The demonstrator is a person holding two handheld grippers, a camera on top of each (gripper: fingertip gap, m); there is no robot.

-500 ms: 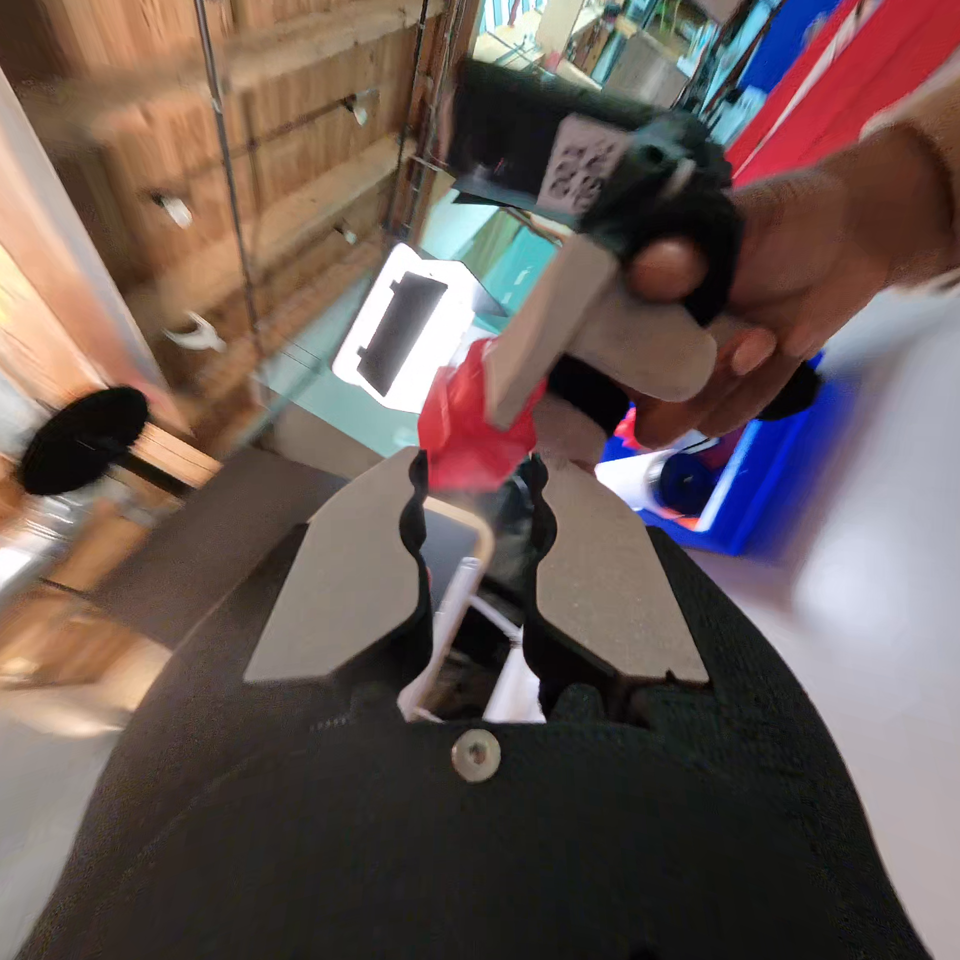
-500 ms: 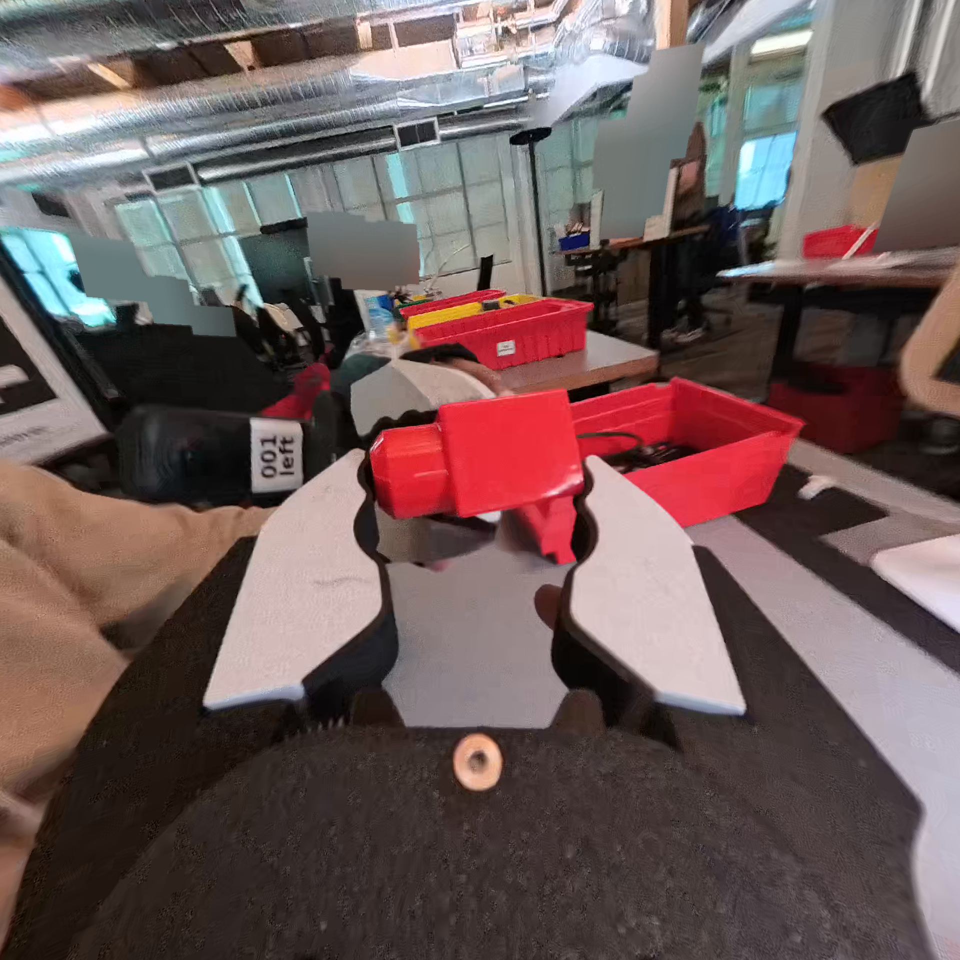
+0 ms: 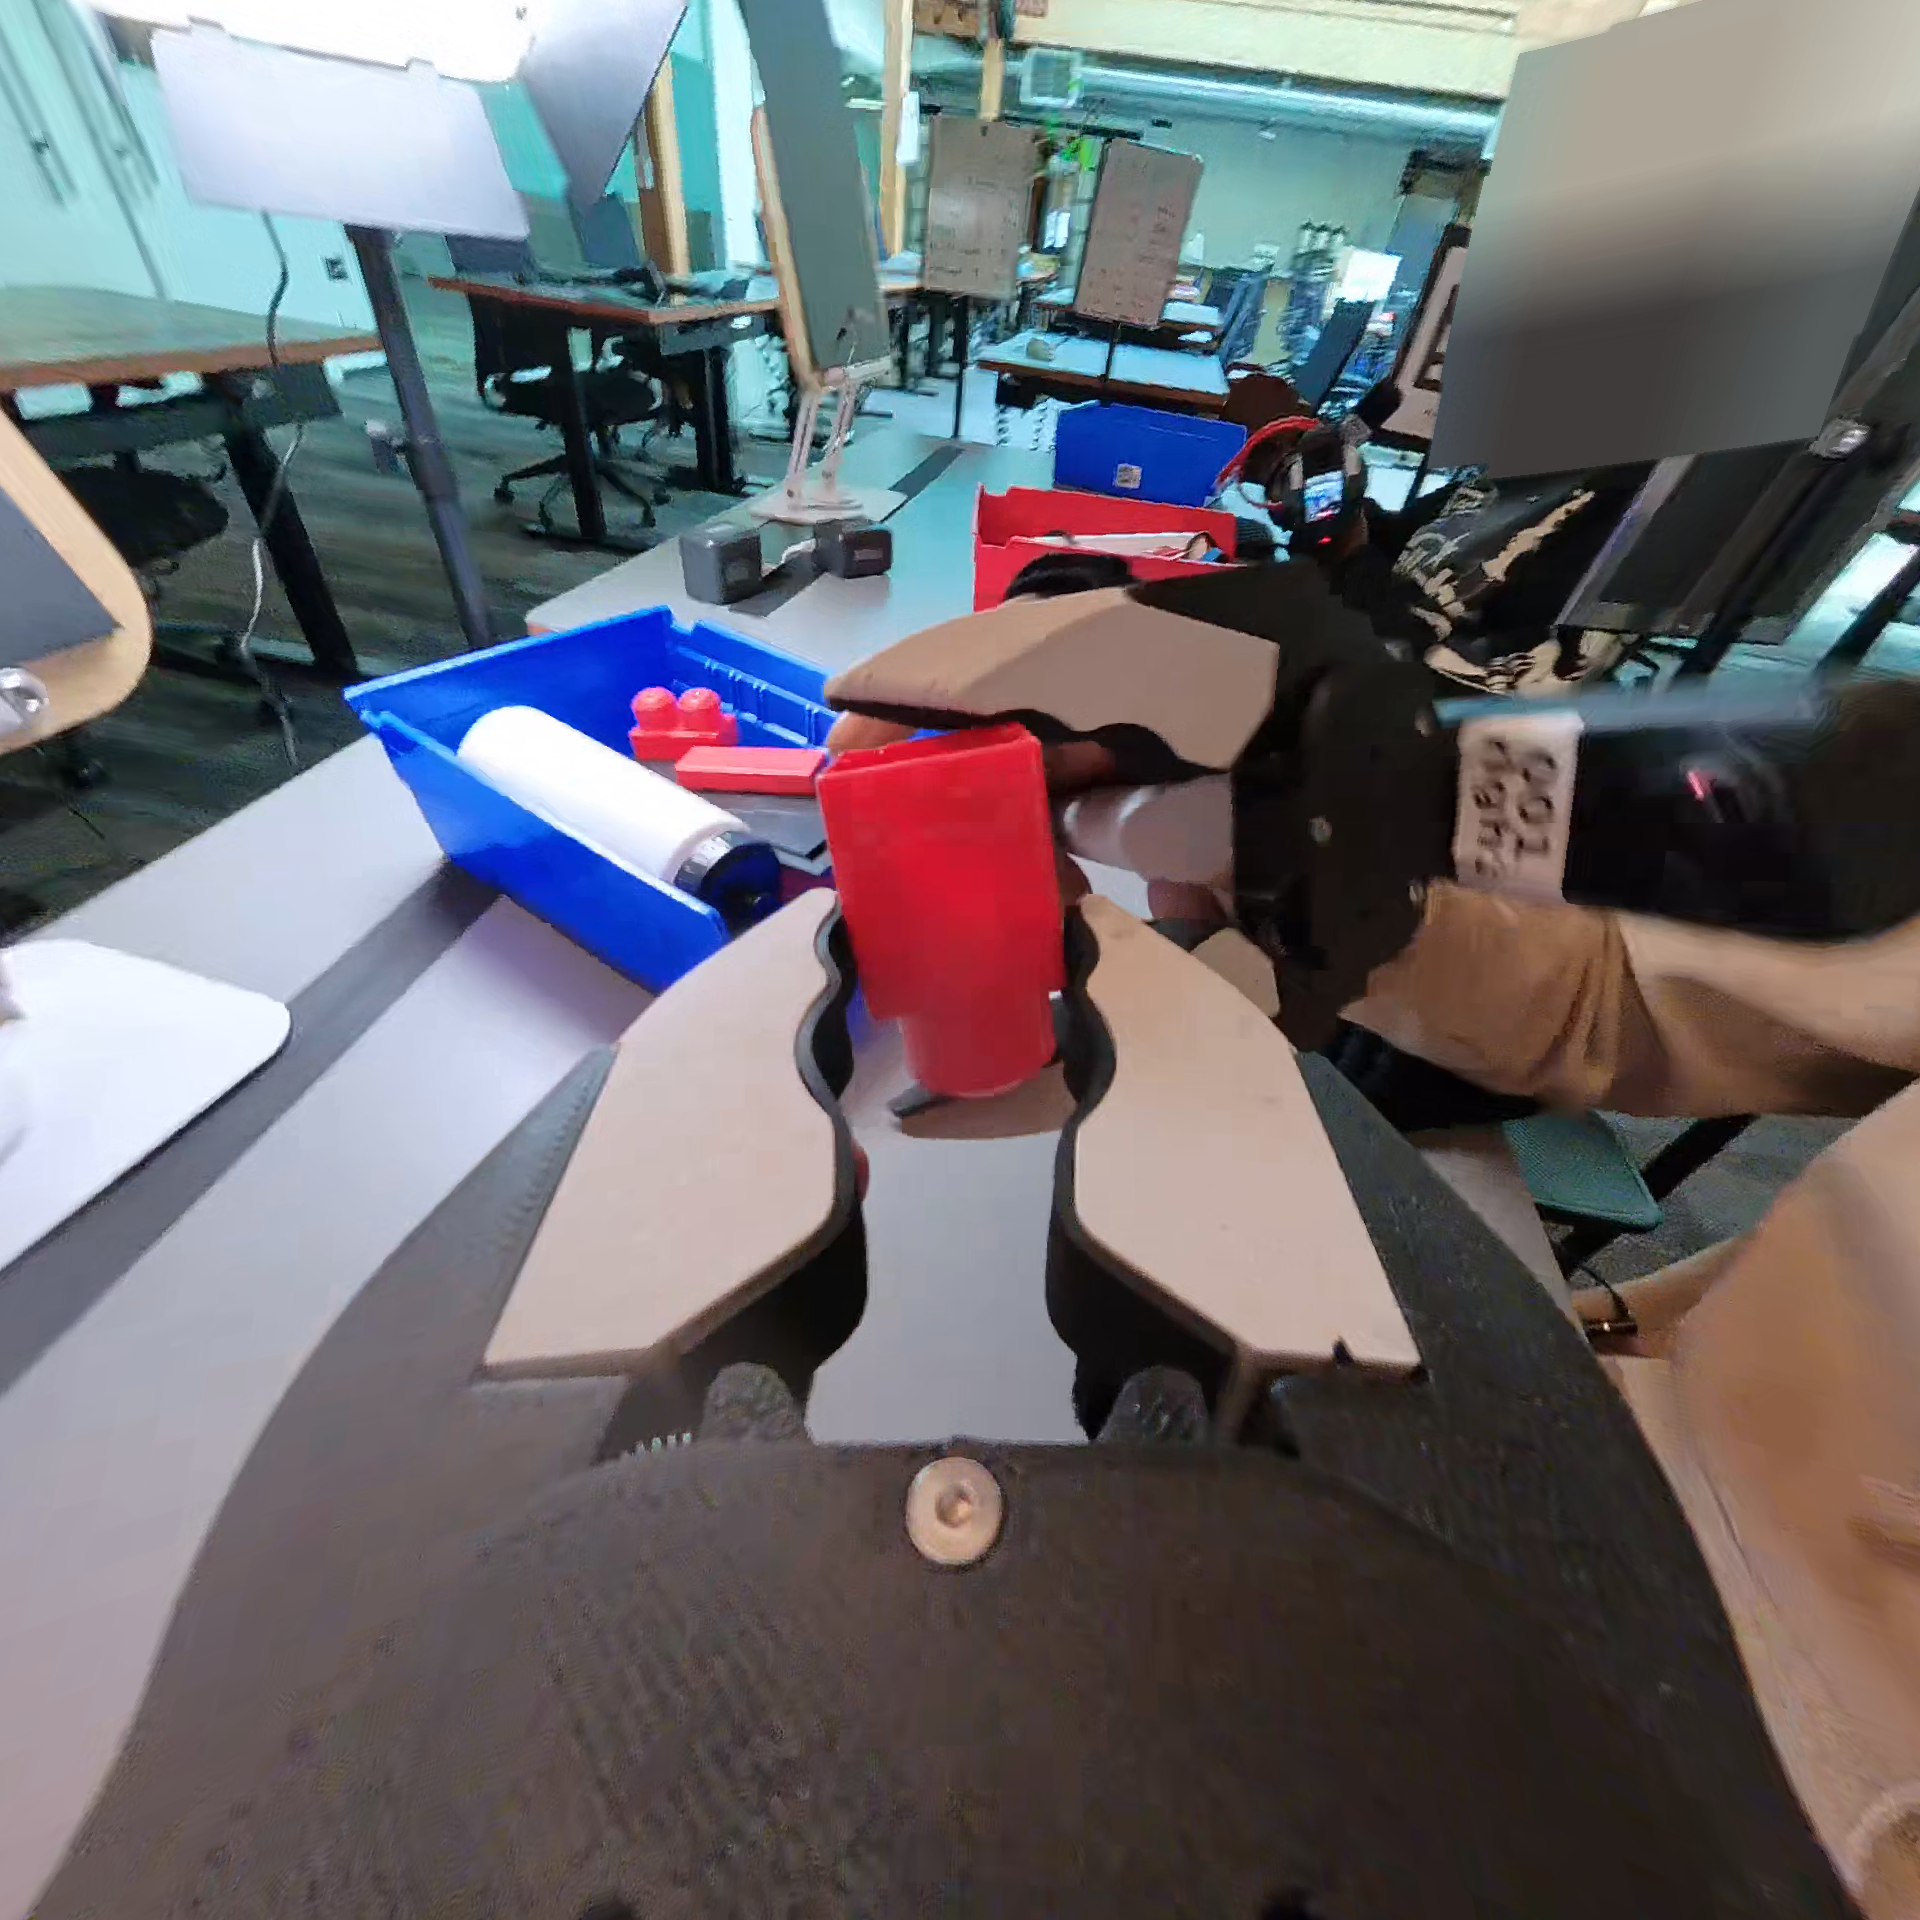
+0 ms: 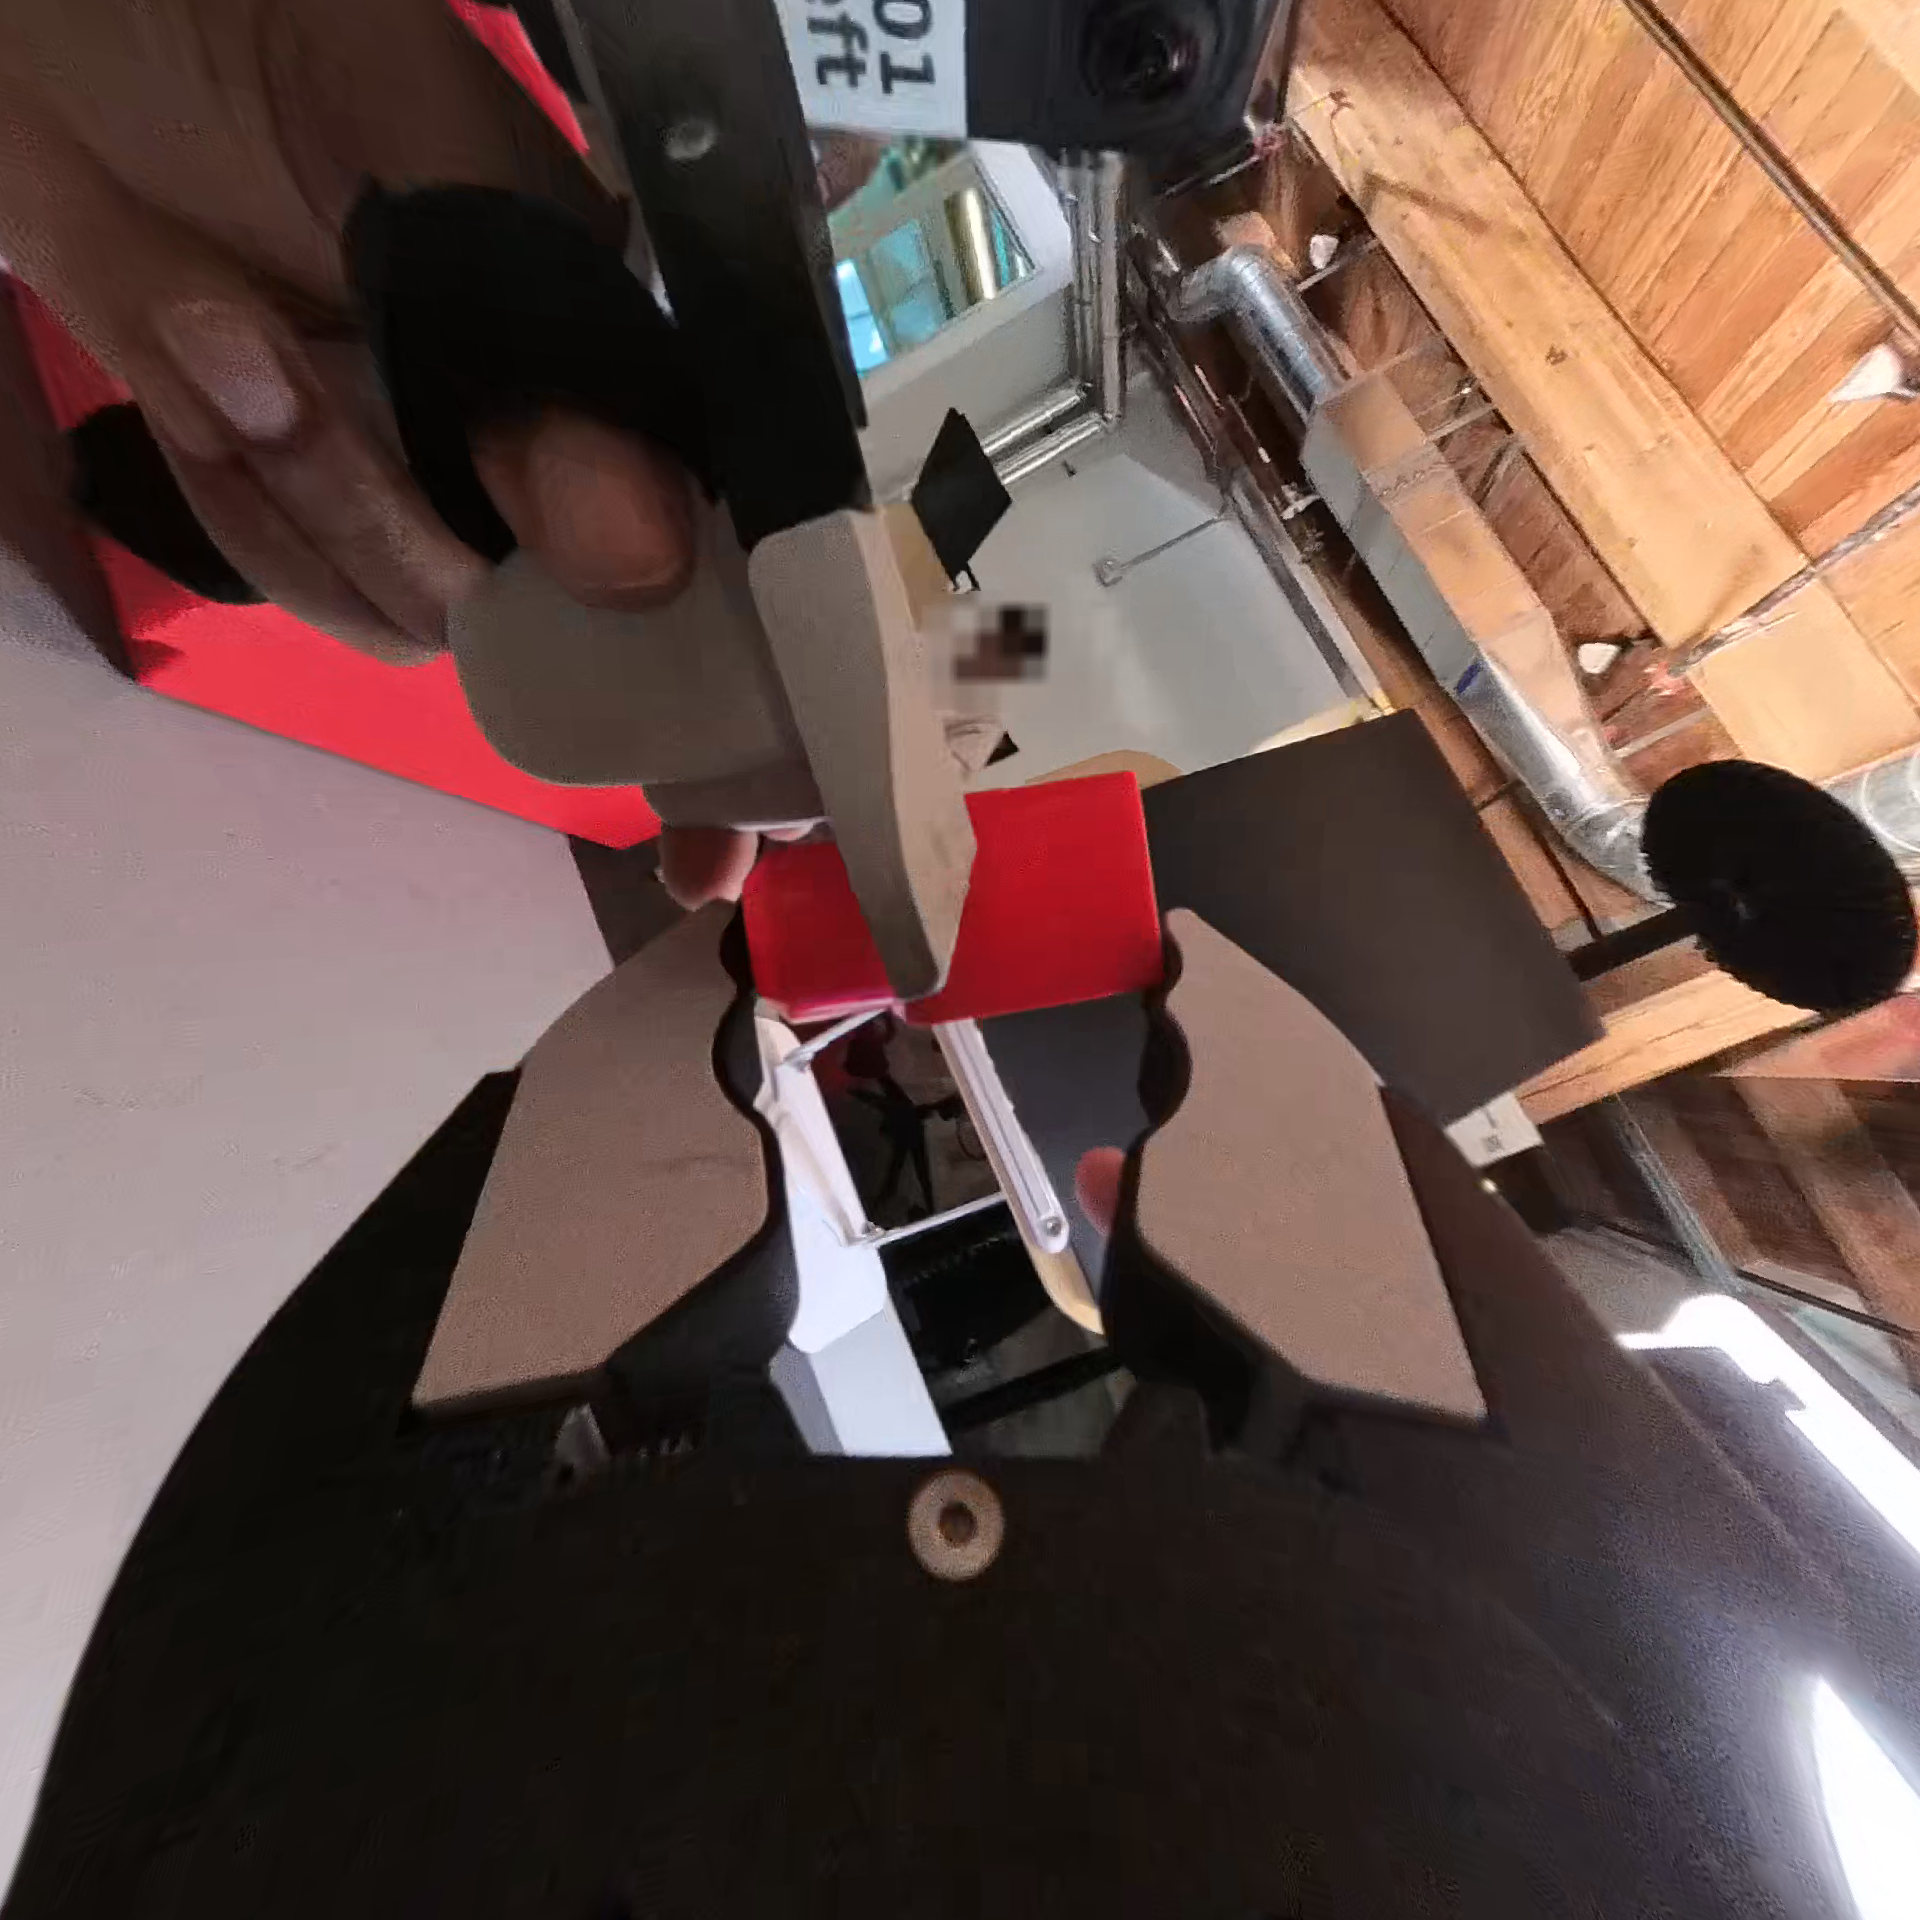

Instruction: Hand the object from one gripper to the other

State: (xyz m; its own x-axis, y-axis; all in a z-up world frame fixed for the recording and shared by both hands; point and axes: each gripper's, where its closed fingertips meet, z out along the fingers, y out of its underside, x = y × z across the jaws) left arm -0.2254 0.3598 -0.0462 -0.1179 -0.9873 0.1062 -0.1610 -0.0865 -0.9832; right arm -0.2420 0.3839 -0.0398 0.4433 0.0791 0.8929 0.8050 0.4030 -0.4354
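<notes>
The object is a red plastic block with a round stub at one end (image 3: 935, 883). In the left wrist view it stands upright between the fingertips of my left gripper (image 3: 951, 935), which is shut on its sides. My right gripper comes in from the right, its upper finger (image 3: 1060, 665) over the block's top. In the right wrist view the block (image 4: 1049, 894) lies crosswise between the tips of my right gripper (image 4: 951, 935), which is shut on its two ends. A left-gripper finger (image 4: 894, 831) crosses in front of it. The block is held above the grey table (image 3: 312, 1039).
A blue bin (image 3: 540, 831) with a white roll (image 3: 592, 790) and red bricks (image 3: 675, 722) stands just left of the grippers. A red bin (image 3: 1091, 530) and another blue bin (image 3: 1143, 447) are farther back. A white base plate (image 3: 104, 1039) lies at the left. Only a small space, under 4 cm, lies between the two pairs of fingers.
Both grippers have swung round, so both views changed. The block was beyond my left fingertips, held by the right gripper alone; now the left fingers close on it too.
</notes>
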